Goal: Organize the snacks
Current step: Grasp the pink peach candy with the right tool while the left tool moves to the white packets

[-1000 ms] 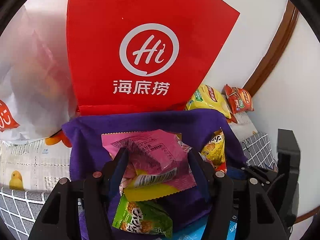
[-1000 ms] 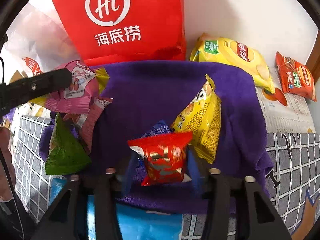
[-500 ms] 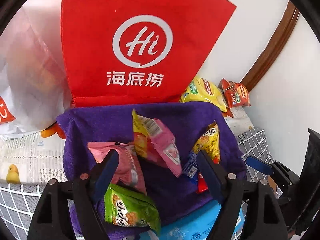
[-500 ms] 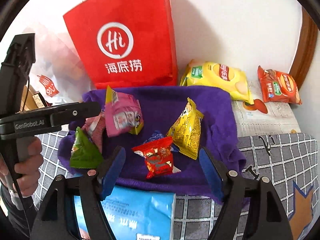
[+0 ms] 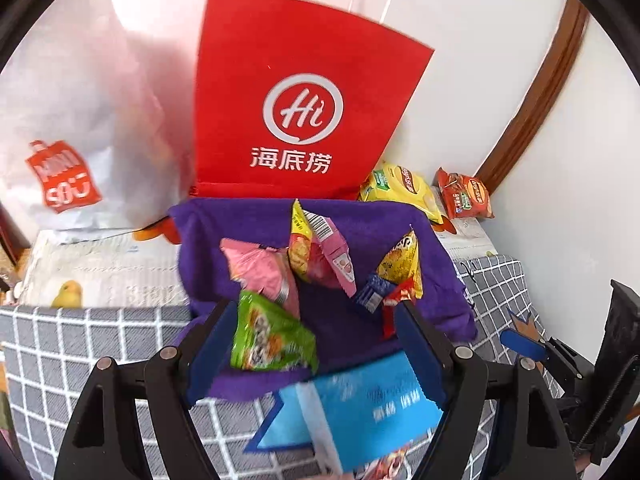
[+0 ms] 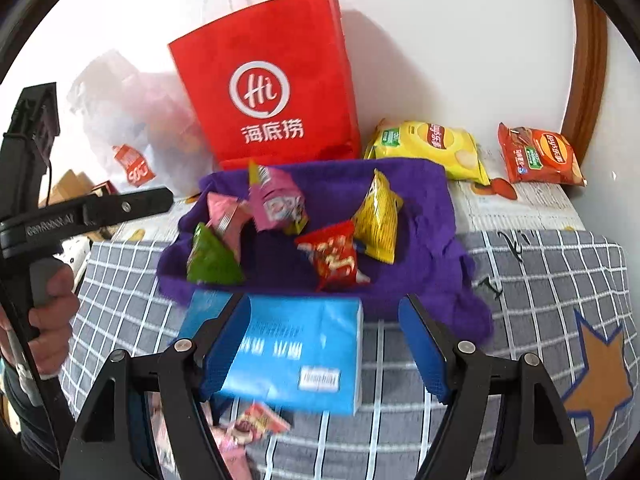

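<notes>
- A folded purple towel (image 6: 424, 200) lay on a grey checked cloth (image 6: 540, 280), and the small snack packs sat on the towel.
- On the towel's left side there was a green snack pack (image 6: 210, 258), with a pale pink pack (image 6: 224, 212) just behind it and touching it.
- A bigger pink and yellow pack (image 6: 276, 198) stood tilted near the middle of the towel.
- A small red snack pack (image 6: 334, 256) sat at the front of the towel, and a yellow pointed pack (image 6: 378, 218) stood just beside it on the right.
- From the left camera, a small dark blue pack (image 5: 372, 290) peeked out between the red pack and the yellow one.
- A flat light blue packet (image 6: 296, 348) lay on the checked cloth, right at the front edge of the towel.
- The right gripper (image 6: 324, 344) hung over the blue packet with its two blue fingers wide apart and nothing in them.
- The left gripper (image 5: 316, 350) also had its fingers wide apart, not pinching anything; the green pack showed between them.
- A hand (image 6: 52, 312) held the left gripper's handle at the left edge of the right camera's view.
- A tall red paper bag with white writing (image 6: 272, 80) stood behind the towel against the white wall.
- A white plastic bag (image 5: 80, 120) sat to the left of the red bag.
- A big yellow chip bag (image 6: 432, 148) and a red chip bag (image 6: 538, 158) lay on printed paper to the right, behind the towel.
</notes>
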The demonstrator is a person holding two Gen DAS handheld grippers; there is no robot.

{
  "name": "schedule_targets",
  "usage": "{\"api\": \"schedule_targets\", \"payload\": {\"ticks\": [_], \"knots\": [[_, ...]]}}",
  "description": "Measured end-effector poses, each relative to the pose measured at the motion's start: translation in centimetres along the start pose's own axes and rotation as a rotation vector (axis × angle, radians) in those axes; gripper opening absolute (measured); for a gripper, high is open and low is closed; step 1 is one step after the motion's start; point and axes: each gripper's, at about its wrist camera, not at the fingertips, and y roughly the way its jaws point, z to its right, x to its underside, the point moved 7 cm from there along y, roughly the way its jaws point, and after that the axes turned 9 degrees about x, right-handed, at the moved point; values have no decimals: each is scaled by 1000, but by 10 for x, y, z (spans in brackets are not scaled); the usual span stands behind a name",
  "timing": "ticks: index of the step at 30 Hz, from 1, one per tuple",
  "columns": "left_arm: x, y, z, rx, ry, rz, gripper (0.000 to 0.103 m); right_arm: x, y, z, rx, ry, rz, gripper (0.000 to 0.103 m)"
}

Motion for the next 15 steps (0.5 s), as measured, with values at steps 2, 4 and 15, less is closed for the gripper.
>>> {"api": "schedule_targets", "payload": {"ticks": [2, 4, 15], "knots": [[7, -11, 0, -9, 2, 6, 79, 12, -8, -3, -3, -16, -10, 76], [15, -19, 0, -17, -1, 4, 79, 24, -17, -5, -1, -25, -10, 76], [67, -50, -14, -35, -71, -24, 79, 98, -24, -19, 4, -40, -89, 40]]}}
